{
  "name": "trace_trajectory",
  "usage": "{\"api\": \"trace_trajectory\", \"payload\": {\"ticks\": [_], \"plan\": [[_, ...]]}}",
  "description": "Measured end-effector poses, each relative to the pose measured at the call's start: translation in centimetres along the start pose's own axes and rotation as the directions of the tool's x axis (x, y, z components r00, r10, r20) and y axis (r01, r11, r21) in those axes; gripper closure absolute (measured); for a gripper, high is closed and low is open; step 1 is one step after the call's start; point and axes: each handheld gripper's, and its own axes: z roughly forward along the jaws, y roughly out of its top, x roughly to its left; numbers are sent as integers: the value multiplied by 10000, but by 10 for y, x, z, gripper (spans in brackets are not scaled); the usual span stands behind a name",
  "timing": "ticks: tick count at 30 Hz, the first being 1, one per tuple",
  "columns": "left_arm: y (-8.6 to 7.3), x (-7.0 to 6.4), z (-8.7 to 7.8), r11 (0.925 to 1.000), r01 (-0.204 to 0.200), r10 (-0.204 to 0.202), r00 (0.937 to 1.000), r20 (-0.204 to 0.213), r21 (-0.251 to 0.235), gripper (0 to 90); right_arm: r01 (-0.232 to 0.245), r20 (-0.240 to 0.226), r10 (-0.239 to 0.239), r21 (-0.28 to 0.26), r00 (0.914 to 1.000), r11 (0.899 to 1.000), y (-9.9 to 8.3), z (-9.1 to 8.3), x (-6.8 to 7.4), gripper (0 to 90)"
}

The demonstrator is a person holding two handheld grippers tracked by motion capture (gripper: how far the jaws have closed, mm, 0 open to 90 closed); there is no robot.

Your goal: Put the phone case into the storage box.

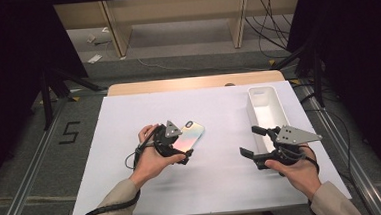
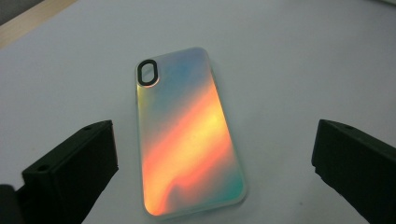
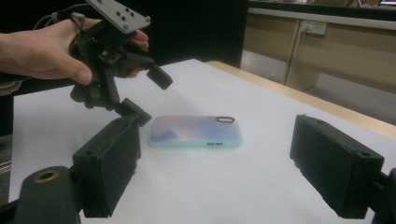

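Observation:
An iridescent phone case [image 1: 192, 135] lies flat, back up, on the white sheet [image 1: 133, 191], camera cutout at its far end. My left gripper [image 1: 183, 146] hovers over the case's near end, open. In the left gripper view the case [image 2: 187, 135] lies below and between the wide-apart jaws of that gripper [image 2: 214, 140], not touched. The right gripper view shows the left gripper [image 3: 148, 94] held just above the case [image 3: 196, 130]. My right gripper [image 1: 252, 141] is open and empty, to the right of the case; its own view shows it [image 3: 215, 158] aimed toward the case.
A long white bin [image 1: 251, 115] stands at the right of the sheet, just beyond my right gripper, and looks empty. The wooden table edge [image 1: 192, 82] runs along the back. Shelving and cables sit on the floor behind.

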Motion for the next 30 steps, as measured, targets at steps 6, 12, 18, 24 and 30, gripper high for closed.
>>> {"api": "trace_trajectory", "payload": {"ticks": [6, 12, 18, 24, 30], "plan": [[2, 4, 16, 9975, 213, -218, 9997, 57, 672, 0, -10, 16, 10, -14, 10000, 10000, 0, 0, 0, 170], [7, 10, 31, 9914, 339, -326, 9994, -128, 1264, 0, -4, -1, 4, -25, 10000, 10000, 0, 0, 0, 170], [10, 17, 42, 9844, 486, -452, 9987, -242, 1688, 0, -13, -29, 13, -18, 10000, 10000, 0, 0, 0, 170], [11, 19, 49, 9785, 470, -428, 9988, -255, 2010, 1, 21, -38, -21, -30, 10000, 10000, 0, 1, 0, 170], [13, 18, 54, 9708, 451, -402, 9989, -253, 2358, 2, 28, -45, -28, -12, 10000, 10000, 0, 1, 0, 170]]}}
